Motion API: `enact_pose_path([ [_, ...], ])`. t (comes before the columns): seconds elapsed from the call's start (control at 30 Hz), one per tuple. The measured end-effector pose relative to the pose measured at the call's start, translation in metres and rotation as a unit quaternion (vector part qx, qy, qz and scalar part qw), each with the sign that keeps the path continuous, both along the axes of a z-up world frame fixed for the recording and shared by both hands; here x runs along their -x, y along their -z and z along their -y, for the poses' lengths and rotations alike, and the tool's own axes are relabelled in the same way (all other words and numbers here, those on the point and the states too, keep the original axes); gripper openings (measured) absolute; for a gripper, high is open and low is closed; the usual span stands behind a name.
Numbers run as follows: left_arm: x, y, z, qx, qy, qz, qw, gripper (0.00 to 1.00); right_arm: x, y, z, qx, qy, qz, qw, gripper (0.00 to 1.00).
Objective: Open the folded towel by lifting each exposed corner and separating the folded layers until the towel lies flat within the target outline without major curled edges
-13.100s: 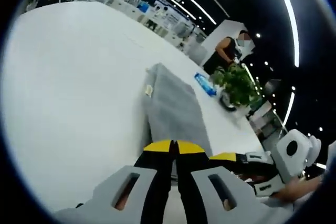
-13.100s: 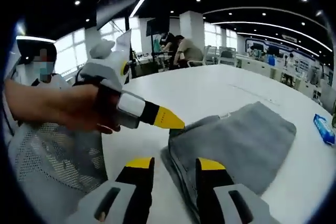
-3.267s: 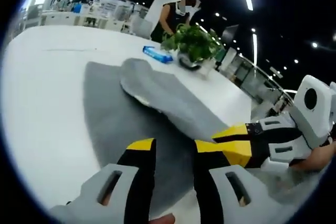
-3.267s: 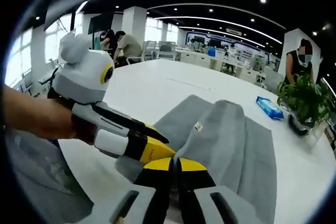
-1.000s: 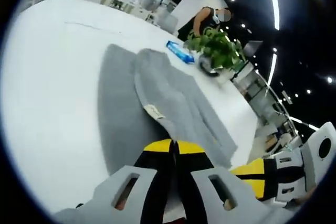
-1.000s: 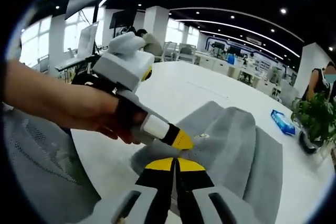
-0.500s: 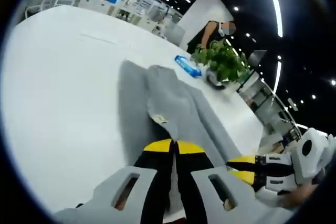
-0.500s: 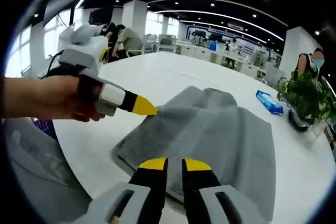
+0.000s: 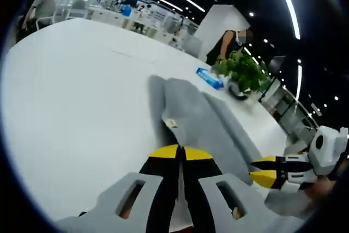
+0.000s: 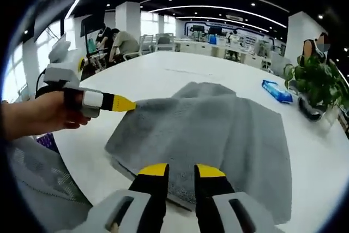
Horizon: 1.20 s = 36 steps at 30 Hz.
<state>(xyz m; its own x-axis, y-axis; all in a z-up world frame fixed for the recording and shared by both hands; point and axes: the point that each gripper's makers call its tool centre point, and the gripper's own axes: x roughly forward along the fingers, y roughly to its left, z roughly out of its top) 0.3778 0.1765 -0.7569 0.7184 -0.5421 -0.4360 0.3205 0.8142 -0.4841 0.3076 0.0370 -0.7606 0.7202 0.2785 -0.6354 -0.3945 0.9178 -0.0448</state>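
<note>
White desk point(image 10: 174, 83) in a big office holds a grey towel point(image 10: 218, 135). The towel lies in the middle of the desk, partly opened, with one layer still folded over.

In the left gripper view the left tongs point(image 9: 181, 154) are pressed together on the towel's point(image 9: 202, 124) near edge, just below a small white tag point(image 9: 170, 123). The right gripper view shows those same left tongs point(image 10: 126, 103) from the side, held by a hand point(image 10: 38, 114), lifting that corner off the desk.

The right tongs point(image 10: 175, 171) are a little spread, just above the towel's near edge, pinching nothing. In the left gripper view they point(image 9: 266, 170) sit off to the right.

Past the towel are a blue pack point(image 10: 274, 91) and a green plant point(image 10: 316, 88), with a person point(image 9: 225, 45) behind them.
</note>
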Motion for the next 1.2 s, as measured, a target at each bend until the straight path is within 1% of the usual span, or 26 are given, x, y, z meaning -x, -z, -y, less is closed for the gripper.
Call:
enact_pose_path([
  [0.07, 0.000, 0.000, -0.003, 0.000, -0.005, 0.003, 1.0000, 0.01, -0.003, 0.005, 0.010, 0.005, 0.009, -0.009, 0.9999, 0.16],
  [0.1, 0.000, 0.002, -0.005, -0.002, -0.008, 0.005, 1.0000, 0.01, -0.003, 0.009, 0.019, 0.019, 0.015, -0.022, 0.9995, 0.16],
  [0.17, 0.001, 0.004, -0.008, -0.008, -0.013, 0.006, 0.9999, 0.01, -0.006, 0.014, 0.034, 0.036, 0.021, -0.030, 0.9987, 0.16],
  [0.23, -0.002, 0.003, -0.011, -0.008, -0.019, 0.004, 0.9998, 0.01, -0.009, 0.018, 0.044, 0.046, 0.022, -0.035, 0.9981, 0.16],
  [0.27, -0.003, 0.002, -0.011, -0.010, -0.019, 0.009, 0.9997, 0.01, -0.010, 0.019, 0.049, 0.050, 0.023, -0.036, 0.9978, 0.16],
  [0.3, -0.004, 0.000, -0.013, -0.017, -0.019, 0.016, 0.9995, 0.01, -0.011, 0.022, 0.054, 0.054, 0.022, -0.043, 0.9973, 0.16],
  [0.33, -0.005, 0.001, -0.017, -0.036, -0.020, 0.024, 0.9989, 0.01, -0.010, 0.025, 0.058, 0.058, 0.021, -0.050, 0.9969, 0.16],
  [0.37, -0.006, 0.002, -0.020, -0.046, -0.023, 0.026, 0.9983, 0.01, -0.010, 0.028, 0.061, 0.063, 0.021, -0.055, 0.9963, 0.16],
  [0.47, -0.008, 0.003, -0.028, -0.056, -0.037, 0.025, 0.9974, 0.01, -0.009, 0.038, 0.071, 0.085, 0.019, -0.067, 0.9940, 0.15],
  [0.5, -0.009, 0.003, -0.034, -0.055, -0.045, 0.023, 0.9972, 0.01, -0.007, 0.043, 0.073, 0.086, 0.021, -0.069, 0.9936, 0.15],
  [0.53, -0.011, 0.004, -0.038, -0.055, -0.053, 0.021, 0.9969, 0.01, -0.003, 0.049, 0.074, 0.088, 0.019, -0.083, 0.9925, 0.14],
  [0.57, -0.011, 0.005, -0.040, -0.057, -0.055, 0.021, 0.9967, 0.01, 0.000, 0.052, 0.073, 0.089, 0.017, -0.095, 0.9913, 0.14],
  [0.6, -0.012, 0.007, -0.046, -0.064, -0.064, 0.017, 0.9958, 0.01, -0.004, 0.050, 0.072, 0.085, 0.020, -0.087, 0.9924, 0.12],
  [0.67, -0.013, 0.012, -0.056, -0.071, -0.085, 0.006, 0.9938, 0.01, -0.004, 0.049, 0.070, 0.084, 0.020, -0.085, 0.9926, 0.10],
  [0.7, -0.013, 0.018, -0.061, -0.073, -0.100, -0.006, 0.9923, 0.01, -0.004, 0.049, 0.069, 0.080, 0.018, -0.083, 0.9931, 0.09],
  [0.77, -0.011, 0.025, -0.067, -0.081, -0.110, -0.020, 0.9904, 0.01, -0.003, 0.049, 0.068, 0.067, 0.021, -0.081, 0.9942, 0.07],
  [0.9, -0.010, 0.025, -0.074, -0.090, -0.118, -0.019, 0.9887, 0.01, -0.003, 0.050, 0.070, 0.040, 0.041, -0.085, 0.9948, 0.06],
  [1.0, -0.008, 0.027, -0.077, -0.103, -0.116, -0.021, 0.9877, 0.01, -0.002, 0.049, 0.068, 0.046, 0.034, -0.082, 0.9950, 0.06],
  [1.1, -0.006, 0.030, -0.084, -0.117, -0.122, -0.028, 0.9853, 0.01, -0.003, 0.049, 0.069, 0.043, 0.036, -0.083, 0.9950, 0.06],
  [1.2, -0.004, 0.033, -0.092, -0.109, -0.138, -0.043, 0.9834, 0.01, -0.003, 0.049, 0.069, 0.041, 0.034, -0.082, 0.9952, 0.06],
])
